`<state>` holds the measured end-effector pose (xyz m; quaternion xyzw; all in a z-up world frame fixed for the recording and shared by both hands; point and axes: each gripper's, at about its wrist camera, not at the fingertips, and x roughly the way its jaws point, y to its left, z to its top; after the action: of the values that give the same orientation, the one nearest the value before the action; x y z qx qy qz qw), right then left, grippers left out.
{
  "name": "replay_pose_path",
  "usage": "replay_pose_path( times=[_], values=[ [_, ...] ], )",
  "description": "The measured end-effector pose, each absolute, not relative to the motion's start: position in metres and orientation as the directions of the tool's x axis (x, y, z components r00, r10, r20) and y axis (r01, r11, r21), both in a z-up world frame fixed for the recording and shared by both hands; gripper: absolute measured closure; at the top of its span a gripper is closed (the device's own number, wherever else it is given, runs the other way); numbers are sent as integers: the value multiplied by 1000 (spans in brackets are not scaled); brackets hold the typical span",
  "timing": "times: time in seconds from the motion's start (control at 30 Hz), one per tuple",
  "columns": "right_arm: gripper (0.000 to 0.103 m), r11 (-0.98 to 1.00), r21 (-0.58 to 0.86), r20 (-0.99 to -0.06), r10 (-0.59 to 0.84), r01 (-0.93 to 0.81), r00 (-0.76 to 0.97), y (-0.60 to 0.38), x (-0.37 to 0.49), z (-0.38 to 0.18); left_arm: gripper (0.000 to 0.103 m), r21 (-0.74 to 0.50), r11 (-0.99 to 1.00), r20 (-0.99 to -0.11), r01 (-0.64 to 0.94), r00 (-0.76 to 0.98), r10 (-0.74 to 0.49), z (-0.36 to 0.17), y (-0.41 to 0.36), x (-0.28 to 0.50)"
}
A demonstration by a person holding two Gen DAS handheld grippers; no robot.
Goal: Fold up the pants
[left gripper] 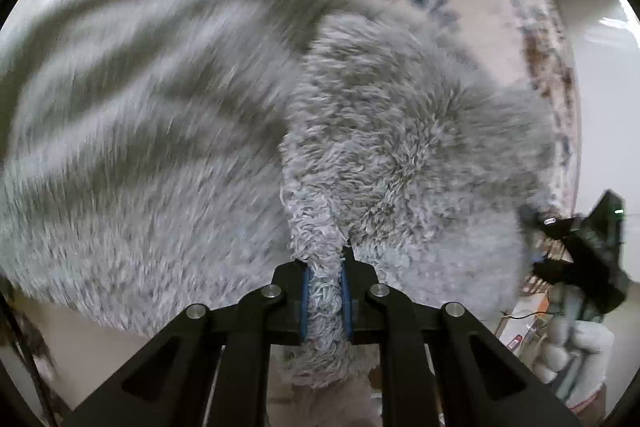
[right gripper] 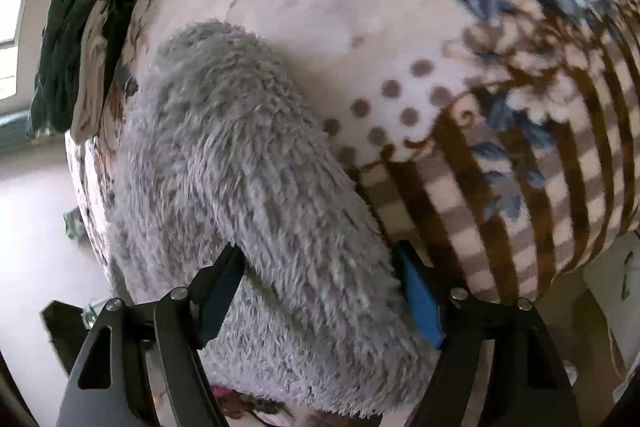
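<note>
The fluffy grey pants (left gripper: 392, 131) fill the middle of both views, lying on a flowery blanket (right gripper: 400, 7). The left hand-held gripper (left gripper: 325, 267) pinches a fold. The right hand-held gripper (right gripper: 320, 267) stands wide around a thick leg.

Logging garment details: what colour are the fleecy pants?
Light grey pants, with darker grey stripes; stripes show best in the left wrist view.

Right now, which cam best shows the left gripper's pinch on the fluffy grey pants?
Left wrist view: the left gripper is shut on a bunched ridge of the fluffy grey pants, its blue pads pressing both sides. The right wrist view shows the pants but not that pinch.
</note>
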<state>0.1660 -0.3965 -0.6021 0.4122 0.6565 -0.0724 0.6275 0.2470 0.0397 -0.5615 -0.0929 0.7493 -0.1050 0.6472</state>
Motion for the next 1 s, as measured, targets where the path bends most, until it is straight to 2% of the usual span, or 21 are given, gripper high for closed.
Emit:
replay_pose_path(
  times=[0.07, 0.17, 0.27, 0.33, 0.37, 0.6, 0.63, 0.67, 0.7, 0.77, 0.8, 0.87, 0.97, 1.0],
  values=[
    [25, 692, 391, -898, 431, 606, 87, -389, 171, -601, 93, -271, 962, -948, -22, -166, -271, -576, 42, 245],
    [25, 739, 362, -912, 407, 569, 52, -378, 179, -596, 86, -320, 944, -930, -74, -164, -328, -576, 46, 252],
    [25, 750, 362, -915, 401, 553, 54, -373, 182, -587, 73, -316, 945, -937, -89, -129, -326, -561, 51, 258],
    [25, 748, 364, -914, 400, 555, 60, -373, 182, -582, 51, -309, 947, -944, -92, -95, -317, -551, 57, 263],
    [25, 743, 361, -916, 396, 563, 65, -374, 182, -581, 50, -308, 946, -947, -97, -68, -315, -547, 59, 269],
    [25, 770, 323, -933, 356, 551, 49, -375, 184, -575, 52, -330, 941, -944, -73, 13, -330, -567, 51, 322],
    [25, 778, 312, -938, 345, 545, 43, -372, 187, -576, 76, -330, 943, -944, -53, 28, -329, -575, 46, 328],
    [25, 790, 300, -942, 334, 535, 35, -370, 189, -575, 88, -297, 955, -954, -24, 40, -296, -581, 42, 333],
    [25, 801, 285, -948, 318, 527, 30, -367, 191, -573, 90, -287, 958, -957, -10, 39, -286, -584, 41, 333],
    [25, 817, 262, -956, 292, 514, 24, -361, 194, -567, 90, -281, 959, -960, -29, 30, -280, -590, 50, 335],
    [25, 827, 244, -962, 272, 506, 20, -357, 197, -562, 86, -288, 957, -957, -43, 37, -287, -587, 55, 334],
    [25, 858, 175, -982, 186, 482, 26, -346, 203, -547, 86, -288, 956, -957, -62, 66, -284, -572, 65, 329],
    [23, 934, -17, -999, -30, 357, 31, -308, 213, -518, 69, -270, 958, -956, -97, 142, -255, -545, 88, 307],
    [19, 946, -49, -998, -61, 319, 28, -295, 217, -514, 40, -263, 956, -960, -128, 136, -246, -541, 100, 297]
  ],
)
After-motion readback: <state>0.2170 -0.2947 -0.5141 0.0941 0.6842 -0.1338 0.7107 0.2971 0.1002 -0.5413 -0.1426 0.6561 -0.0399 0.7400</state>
